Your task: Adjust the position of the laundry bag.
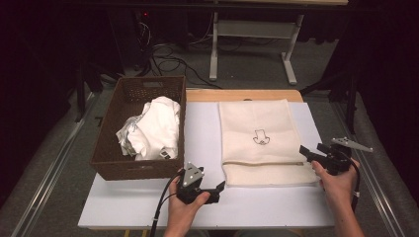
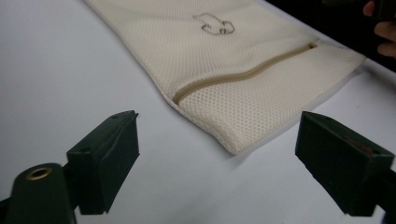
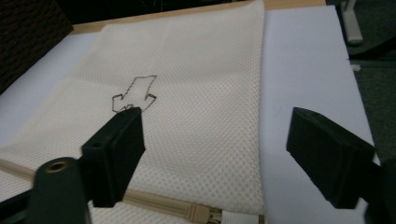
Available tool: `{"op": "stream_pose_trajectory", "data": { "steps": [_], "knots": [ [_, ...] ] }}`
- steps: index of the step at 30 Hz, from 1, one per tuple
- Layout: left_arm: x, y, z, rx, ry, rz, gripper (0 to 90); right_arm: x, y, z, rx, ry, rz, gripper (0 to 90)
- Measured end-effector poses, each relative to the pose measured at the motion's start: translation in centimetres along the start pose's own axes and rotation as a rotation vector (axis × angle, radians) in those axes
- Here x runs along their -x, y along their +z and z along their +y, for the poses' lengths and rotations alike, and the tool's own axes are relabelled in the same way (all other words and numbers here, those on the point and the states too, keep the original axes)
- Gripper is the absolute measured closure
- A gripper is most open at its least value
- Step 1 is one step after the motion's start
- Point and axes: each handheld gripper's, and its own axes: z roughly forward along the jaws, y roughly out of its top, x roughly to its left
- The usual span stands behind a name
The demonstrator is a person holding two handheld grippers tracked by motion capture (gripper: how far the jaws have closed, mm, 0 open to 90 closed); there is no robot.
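Two grippers flank the near end of a cream mesh bag [image 1: 259, 143] that lies flat on the white tabletop [image 1: 123, 202], its long side running away from the person. The left gripper [image 1: 221, 186] sits just off the bag's near left corner, its fingers [image 2: 105, 158] spread apart with nothing between them; in the left gripper view that rounded corner lies ahead of the gap, clear of both pads and not touching them. The right gripper [image 1: 304, 150] hangs at the bag's near right edge, its fingers [image 3: 116, 149] also standing apart and gripping nothing; in the right gripper view one finger hangs over the mesh and the other over bare tabletop, with the bag's right edge running between them. Whether that finger touches the fabric cannot be told. The bag is a rectangle of fine, dimpled netting, soft and slightly puffed at the folded near hem. A tan zipper [image 2: 243, 74] runs across it close to the near end, its pull [image 3: 201, 214] at the right side. A small dark outline emblem [image 1: 261, 137] is stitched near the middle. To the left of the bag, well apart from it, stands a dark brown woven basket [image 1: 113, 163] with straight walls and a cut-out handle, holding crumpled white clothes [image 1: 153, 128].
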Motion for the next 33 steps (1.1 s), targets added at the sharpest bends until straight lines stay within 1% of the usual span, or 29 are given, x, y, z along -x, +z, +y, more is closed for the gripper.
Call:
{"op": "stream_pose_trajectory", "data": {
  "steps": [1, 2, 3, 4, 5, 6, 7, 8, 9, 10, 11, 12, 13, 14, 15, 16, 17, 19, 20, 21, 22, 23, 24, 25, 26, 27, 29, 30, 33],
  "knots": [
    [0.1, 0.6, 0.0, -0.016, 0.0, -0.008, 15.5, 0.3, 0.5, 0.0, -0.014, -0.005, -0.004, 27.7],
    [0.3, 1.2, 0.0, -0.027, 0.003, -0.003, 15.5, 0.5, 1.0, -0.1, -0.029, 0.001, -0.012, 32.8],
    [0.5, 1.6, 0.1, -0.033, 0.004, -0.002, 16.0, 0.6, 1.5, -0.3, -0.047, 0.011, -0.023, 33.5],
    [0.5, 1.6, 0.1, -0.033, 0.004, -0.002, 16.5, 0.6, 1.5, -0.3, -0.047, 0.011, -0.023, 33.5],
    [0.8, 2.5, 0.2, -0.05, -0.007, -0.001, 17.0, 1.0, 2.2, -0.5, -0.069, 0.04, -0.035, 36.2],
    [0.8, 2.5, 0.2, -0.05, -0.007, -0.001, 16.8, 1.0, 2.2, -0.5, -0.069, 0.04, -0.035, 36.2],
    [1.1, 3.1, 0.2, -0.066, -0.015, -0.005, 17.4, 1.2, 2.9, -0.9, -0.102, 0.06, -0.031, 38.4],
    [1.1, 3.1, 0.2, -0.066, -0.015, -0.005, 18.5, 1.2, 2.9, -0.9, -0.102, 0.06, -0.031, 38.4],
    [1.5, 4.0, 0.2, -0.1, -0.025, 0.015, 20.1, 1.2, 3.3, -1.1, -0.117, 0.043, -0.063, 40.6],
    [1.5, 4.0, 0.2, -0.1, -0.025, 0.015, 21.7, 1.2, 3.4, -1.1, -0.12, 0.041, -0.077, 40.7],
    [1.7, 4.7, 0.0, -0.14, -0.038, 0.03, 23.2, 1.3, 3.5, -1.1, -0.121, 0.038, -0.087, 41.6],
    [1.7, 4.7, 0.0, -0.14, -0.038, 0.03, 25.5, 1.3, 3.5, -1.1, -0.121, 0.038, -0.087, 41.6],
    [1.7, 5.2, -0.1, -0.177, -0.044, 0.045, 27.1, 1.4, 3.8, -1.2, -0.134, 0.042, -0.106, 42.5],
    [1.7, 5.2, -0.1, -0.177, -0.044, 0.045, 28.0, 1.4, 3.8, -1.2, -0.134, 0.042, -0.106, 42.5],
    [1.8, 5.4, -0.2, -0.182, -0.042, 0.054, 28.0, 1.5, 3.9, -1.3, -0.142, 0.04, -0.108, 43.1],
    [1.9, 5.5, -0.1, -0.18, -0.04, 0.058, 32.7, 1.4, 4.1, -1.5, -0.139, 0.024, -0.108, 44.7],
    [2.0, 5.5, 0.0, -0.18, -0.041, 0.052, 34.6, 1.4, 4.1, -1.5, -0.14, 0.024, -0.107, 45.9],
    [2.2, 5.5, -0.1, -0.183, -0.027, 0.051, 42.6, 1.2, 4.1, -1.5, -0.141, 0.011, -0.105, 52.6],
    [2.2, 5.5, -0.1, -0.183, -0.027, 0.051, 46.0, 1.2, 4.1, -1.5, -0.141, 0.011, -0.105, 52.6],
    [2.4, 5.6, -0.1, -0.185, -0.012, 0.072, 51.2, 0.5, 4.2, -1.7, -0.144, -0.033, -0.121, 58.9],
    [2.3, 5.7, -0.1, -0.186, -0.02, 0.065, 59.3, 0.3, 4.2, -1.8, -0.144, -0.052, -0.13, 62.3],
    [2.3, 5.7, -0.1, -0.185, -0.014, 0.069, 64.1, 0.0, 4.3, -1.8, -0.152, -0.078, -0.151, 66.5],
    [2.3, 5.7, -0.1, -0.185, -0.014, 0.069, 71.5, 0.0, 4.3, -1.8, -0.152, -0.078, -0.151, 66.5],
    [2.2, 5.7, -0.1, -0.189, -0.013, 0.044, 77.7, -0.2, 4.2, -1.7, -0.165, -0.072, -0.146, 77.2],
    [2.2, 5.7, -0.1, -0.189, -0.013, 0.044, 80.7, -0.2, 4.2, -1.7, -0.165, -0.072, -0.146, 77.2],
    [2.1, 5.7, -0.1, -0.176, -0.009, 0.026, 83.9, 0.0, 4.0, -1.7, -0.17, -0.059, -0.132, 85.1],
    [2.0, 5.5, 0.0, -0.175, -0.006, 0.017, 85.4, 0.1, 3.8, -1.8, -0.171, -0.034, -0.112, 87.1],
    [1.9, 5.3, 0.0, -0.164, -0.015, 0.003, 85.6, 0.1, 3.7, -1.8, -0.175, -0.032, -0.106, 87.5],
    [1.6, 4.6, 0.2, -0.15, -0.023, 0.0, 85.7, -0.1, 3.6, -1.8, -0.171, -0.015, -0.093, 88.2]
  ]
}}
